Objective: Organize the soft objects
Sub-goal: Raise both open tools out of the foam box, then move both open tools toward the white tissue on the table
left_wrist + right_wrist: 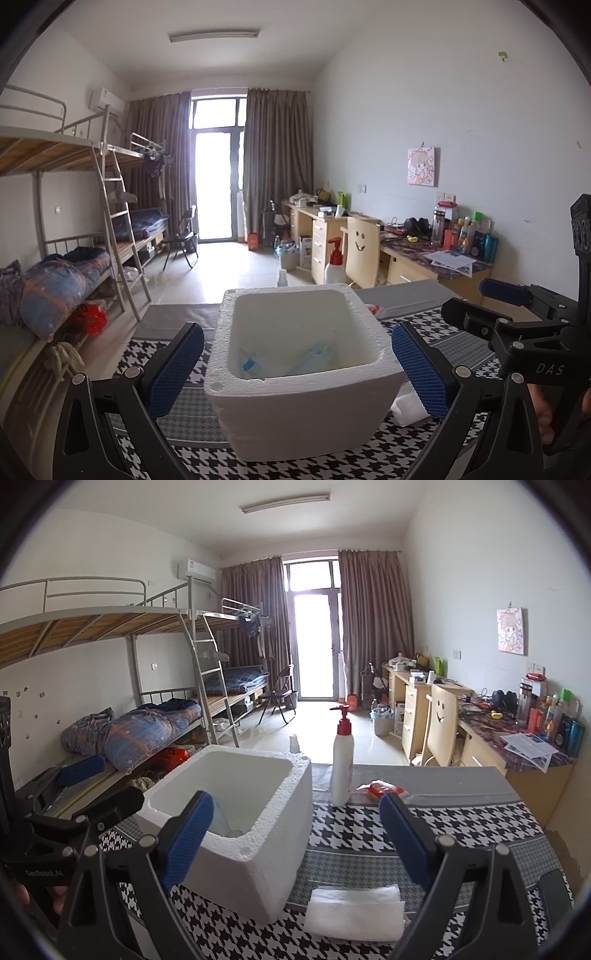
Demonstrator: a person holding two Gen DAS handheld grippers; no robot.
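The folded white cloth [355, 912] lay crosswise just below the right gripper's [295, 834] spread, empty fingers, beside the foam box [258, 849].

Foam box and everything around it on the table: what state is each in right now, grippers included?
Foam box: upright, lid off, light blue packets at the bottom.
White pad: folded, flat on the tablecloth, outside the box.
Pump bottle: upright, beside the box.
Red packet: lying flat behind the bottle.
Left gripper: open, fingers either side of the box, empty.
Right gripper: open, empty.
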